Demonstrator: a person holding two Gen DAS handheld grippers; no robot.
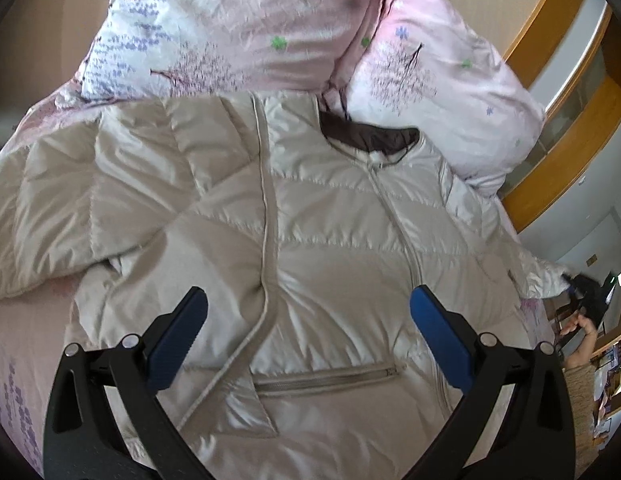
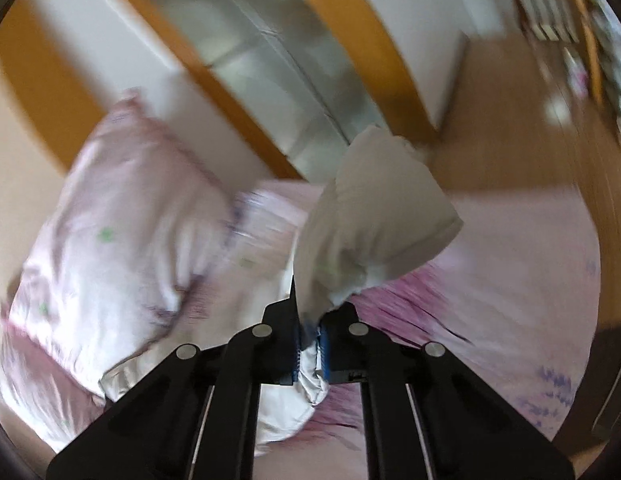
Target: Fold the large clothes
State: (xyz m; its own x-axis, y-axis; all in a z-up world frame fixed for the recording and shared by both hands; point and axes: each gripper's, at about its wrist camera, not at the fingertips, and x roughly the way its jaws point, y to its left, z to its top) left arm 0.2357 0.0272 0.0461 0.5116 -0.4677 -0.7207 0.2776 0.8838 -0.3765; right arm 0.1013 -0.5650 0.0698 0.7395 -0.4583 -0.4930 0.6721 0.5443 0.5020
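Note:
A beige quilted puffer jacket [image 1: 318,216] lies front-up on the bed, collar toward the pillows, with one sleeve folded across its left side. My left gripper [image 1: 308,304] hovers open above the jacket's lower front, blue pads wide apart and nothing between them. In the left wrist view the right gripper [image 1: 586,292] is small at the far right edge, holding the end of the jacket's other sleeve [image 1: 546,276]. The right wrist view is blurred: my right gripper [image 2: 310,332] is shut on that sleeve cuff [image 2: 370,224], which stands up beyond the fingertips.
Two pink floral pillows [image 1: 246,28] lie at the head of the bed past the collar. A wooden-framed glass door [image 2: 278,64] stands beyond the bed's right side. A person's hand [image 1: 582,328] shows by the right gripper. Pink sheet [image 2: 510,280] spreads under the sleeve.

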